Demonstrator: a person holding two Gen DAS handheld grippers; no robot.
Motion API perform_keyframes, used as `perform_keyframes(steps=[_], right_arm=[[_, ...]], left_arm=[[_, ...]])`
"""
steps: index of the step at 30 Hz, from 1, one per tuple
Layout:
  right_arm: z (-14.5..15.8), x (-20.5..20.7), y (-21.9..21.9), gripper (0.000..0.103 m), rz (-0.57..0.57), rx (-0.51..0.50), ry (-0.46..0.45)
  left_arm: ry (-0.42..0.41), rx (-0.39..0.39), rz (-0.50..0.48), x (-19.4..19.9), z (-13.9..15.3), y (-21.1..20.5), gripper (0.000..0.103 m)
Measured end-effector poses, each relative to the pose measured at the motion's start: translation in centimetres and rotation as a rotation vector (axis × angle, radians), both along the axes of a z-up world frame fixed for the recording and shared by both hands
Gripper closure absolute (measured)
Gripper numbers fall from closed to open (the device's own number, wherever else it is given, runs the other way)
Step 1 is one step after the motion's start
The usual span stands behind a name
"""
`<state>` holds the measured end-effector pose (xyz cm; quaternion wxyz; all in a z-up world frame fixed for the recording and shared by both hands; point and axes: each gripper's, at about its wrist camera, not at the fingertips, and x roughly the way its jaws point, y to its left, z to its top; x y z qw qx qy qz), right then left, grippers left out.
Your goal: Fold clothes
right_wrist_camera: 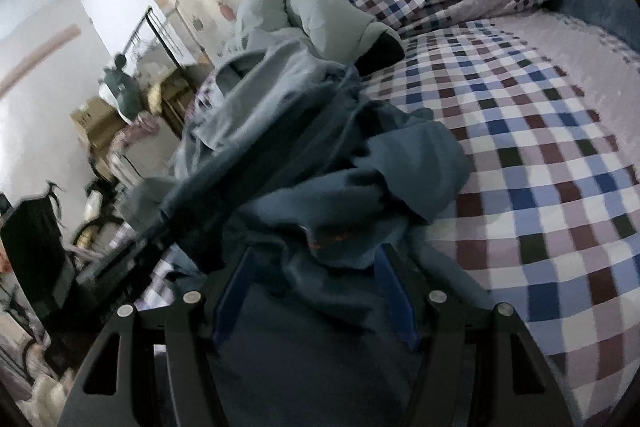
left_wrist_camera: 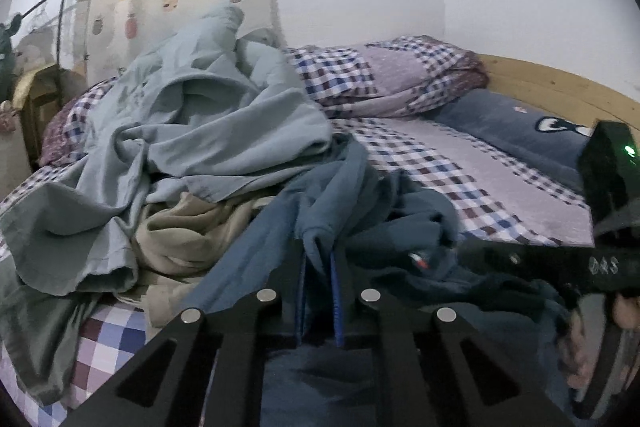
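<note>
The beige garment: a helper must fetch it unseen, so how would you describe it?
On the checked bed, look at the clothes heap near its foot. The beige garment lies low, under the pale blue-grey sheet and left of the dark blue garment. It alone is tan.

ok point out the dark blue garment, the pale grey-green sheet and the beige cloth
dark blue garment (left_wrist_camera: 320, 187), left wrist view, raised fold above the fingers
pale grey-green sheet (left_wrist_camera: 208, 123), left wrist view, crumpled middle
beige cloth (left_wrist_camera: 188, 227), left wrist view, exposed folds

"DAS" on right gripper (left_wrist_camera: 560, 263)
</note>
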<state>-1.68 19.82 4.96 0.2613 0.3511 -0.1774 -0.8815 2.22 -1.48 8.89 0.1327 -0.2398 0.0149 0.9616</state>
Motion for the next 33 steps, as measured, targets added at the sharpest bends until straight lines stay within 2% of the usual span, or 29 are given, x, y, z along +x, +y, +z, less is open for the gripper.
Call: perform_keyframes(steps=[9, 21, 33], right_arm=[[0.3, -0.1, -0.8, 0.037, 0.025, -0.092, 0.017], [-0.1, -0.9, -0.6, 0.036, 0.044, -0.364, -0.029], [-0.7, -1.4, -3.1, 0.035, 0.107, -0.451, -0.076]], left_arm=[[0.02, 0.031, -0.083, 2.1, 0.9, 0.3, 0.094], [0.031, 0.028, -0.163, 4.2, 1.1, -0.1, 0.094], [0.049, -0.01, -0.215, 5.7, 1.1, -0.2, 0.094]])
